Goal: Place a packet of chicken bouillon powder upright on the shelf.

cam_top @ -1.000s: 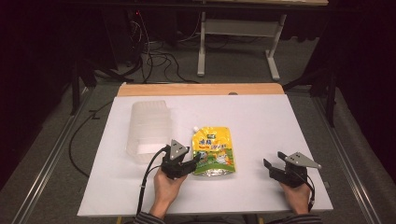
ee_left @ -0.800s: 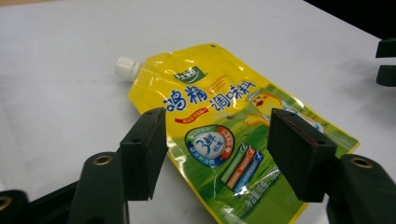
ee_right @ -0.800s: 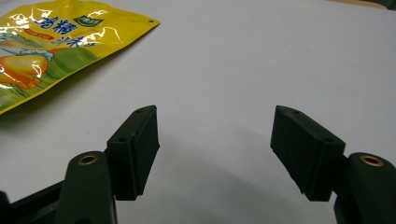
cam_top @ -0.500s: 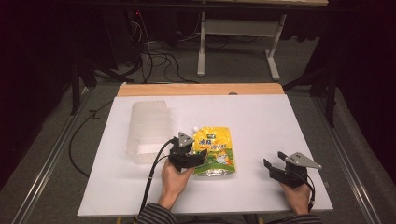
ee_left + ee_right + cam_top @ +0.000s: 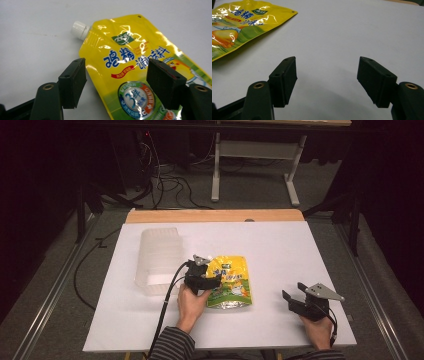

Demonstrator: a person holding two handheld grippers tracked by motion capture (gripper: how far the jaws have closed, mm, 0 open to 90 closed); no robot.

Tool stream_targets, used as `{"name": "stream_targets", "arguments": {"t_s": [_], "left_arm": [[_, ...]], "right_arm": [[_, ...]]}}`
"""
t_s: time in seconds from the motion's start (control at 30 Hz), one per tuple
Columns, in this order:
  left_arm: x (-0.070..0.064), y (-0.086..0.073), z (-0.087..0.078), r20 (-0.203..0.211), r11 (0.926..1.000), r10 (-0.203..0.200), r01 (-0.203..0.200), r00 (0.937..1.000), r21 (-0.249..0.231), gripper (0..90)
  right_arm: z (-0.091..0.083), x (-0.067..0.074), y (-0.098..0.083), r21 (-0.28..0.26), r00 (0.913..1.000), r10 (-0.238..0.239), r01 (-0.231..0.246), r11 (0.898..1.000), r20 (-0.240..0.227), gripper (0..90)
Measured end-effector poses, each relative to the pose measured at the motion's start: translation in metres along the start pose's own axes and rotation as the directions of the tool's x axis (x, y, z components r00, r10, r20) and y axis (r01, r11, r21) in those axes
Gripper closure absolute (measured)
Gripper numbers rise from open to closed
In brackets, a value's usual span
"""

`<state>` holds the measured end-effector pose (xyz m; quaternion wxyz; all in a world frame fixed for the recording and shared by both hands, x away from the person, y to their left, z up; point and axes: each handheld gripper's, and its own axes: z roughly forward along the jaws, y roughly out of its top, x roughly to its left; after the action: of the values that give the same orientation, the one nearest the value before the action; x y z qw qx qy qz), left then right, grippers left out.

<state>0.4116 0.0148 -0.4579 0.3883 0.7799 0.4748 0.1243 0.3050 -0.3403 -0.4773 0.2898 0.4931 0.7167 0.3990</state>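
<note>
**lining up on the yellow pouch**

we've got the left gripper (image 5: 212, 279) right over the near-left edge of the yellow spout pouch (image 5: 230, 282), which lies flat mid-table, white cap (image 5: 80, 29) pointing away from us. its jaws have just been opening and now stand wide, one on bare table (image 5: 280, 245), one over the printed face, pouch edge between them, nothing pinched. looks like we're straddling the edge to get a bite on something floppy. the right gripper (image 5: 300, 301) sits released near the right corner, well apart, probably on standby. the clear plastic bin (image 5: 157, 260) lies just left of the pouch, likely where it's headed.
</note>
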Motion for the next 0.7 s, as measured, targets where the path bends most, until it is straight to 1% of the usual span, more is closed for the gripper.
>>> {"name": "stream_targets", "arguments": {"t_s": [0.13, 0.23, 0.27, 0.3, 0.37, 0.43, 0.47, 0.53, 0.67, 0.7], "left_arm": [[0.002, 0.000, 0.006, -0.014, 0.9999, -0.017, 0.017, 0.9998, -0.001, 30.5], [0.001, 0.000, 0.007, -0.022, 0.9998, -0.017, 0.017, 0.9996, -0.008, 30.0], [-0.002, -0.001, 0.009, -0.031, 1.0000, -0.003, 0.003, 0.9995, -0.006, 30.0], [-0.002, -0.001, 0.011, -0.032, 1.0000, 0.000, 0.001, 0.9995, 0.001, 30.0], [-0.001, -0.003, 0.015, -0.030, 0.9996, -0.012, 0.012, 0.9995, 0.024, 29.5], [-0.001, -0.003, 0.017, -0.032, 0.9994, -0.014, 0.015, 0.9994, 0.031, 29.1], [-0.002, -0.004, 0.019, -0.039, 0.9994, -0.009, 0.011, 0.9992, 0.033, 29.0], [-0.003, -0.005, 0.022, -0.037, 0.9992, -0.004, 0.005, 0.9993, 0.040, 29.3], [-0.006, -0.006, 0.023, -0.048, 0.9993, 0.018, -0.016, 0.9987, 0.035, 30.9], [-0.008, -0.007, 0.023, -0.058, 0.9988, 0.035, -0.033, 0.9977, 0.036, 31.9]], "right_arm": [[0.000, 0.000, 0.000, -0.002, 1.0000, -0.001, 0.001, 1.000, 0.000, 32.6], [0.000, 0.000, 0.000, 0.000, 1.0000, -0.001, 0.001, 1.000, -0.001, 32.5], [0.000, 0.000, 0.000, 0.000, 1.0000, -0.002, 0.002, 1.000, -0.001, 32.5], [0.000, 0.000, 0.000, 0.001, 1.0000, -0.001, 0.001, 1.000, -0.001, 32.5], [0.000, 0.000, 0.000, 0.002, 1.0000, -0.001, 0.001, 1.000, -0.001, 32.5], [0.000, 0.000, 0.000, 0.001, 1.0000, -0.003, 0.003, 1.000, -0.001, 32.5], [0.000, 0.000, 0.000, 0.001, 1.0000, -0.002, 0.002, 1.000, 0.000, 32.5], [0.000, 0.000, 0.000, 0.000, 1.0000, 0.000, 0.000, 1.000, 0.000, 32.5], [0.000, 0.000, 0.000, 0.001, 1.0000, -0.004, 0.004, 1.000, -0.001, 32.5], [0.000, 0.000, 0.000, 0.001, 1.0000, -0.006, 0.006, 1.000, -0.002, 32.5]]}}
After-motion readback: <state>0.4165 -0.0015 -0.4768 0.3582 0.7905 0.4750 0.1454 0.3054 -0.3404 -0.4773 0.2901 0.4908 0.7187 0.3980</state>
